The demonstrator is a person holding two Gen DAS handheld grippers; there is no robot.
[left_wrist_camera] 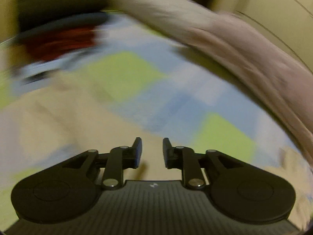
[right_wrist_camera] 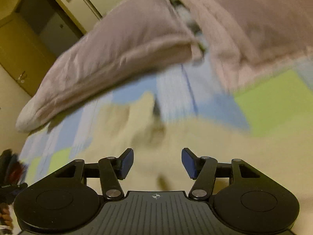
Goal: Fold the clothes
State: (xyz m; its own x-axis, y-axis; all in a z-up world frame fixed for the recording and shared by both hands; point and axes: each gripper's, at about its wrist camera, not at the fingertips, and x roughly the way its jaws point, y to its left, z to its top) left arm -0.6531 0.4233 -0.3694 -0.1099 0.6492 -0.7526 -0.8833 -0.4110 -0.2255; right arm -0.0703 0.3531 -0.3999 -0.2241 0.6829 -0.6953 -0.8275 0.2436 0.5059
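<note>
Both the left gripper point(left_wrist_camera: 152, 150) and the right gripper point(right_wrist_camera: 157, 163) are hovering with fingers apart and nothing between them over a cream garment point(right_wrist_camera: 205, 146), blurred but seemingly lying flat on the blue-and-green checked bedsheet point(right_wrist_camera: 264, 98), near pinkish pillows point(right_wrist_camera: 121, 45).

I am looking over a blue-and-green checked bedsheet point(right_wrist_camera: 270, 101), pale pink pillows point(right_wrist_camera: 121, 45) lying at its far edge, a wooden door point(right_wrist_camera: 17, 58) standing far left.

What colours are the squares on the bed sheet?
The bed sheet has blue, white and lime-green squares, clearest in the right wrist view.
</note>
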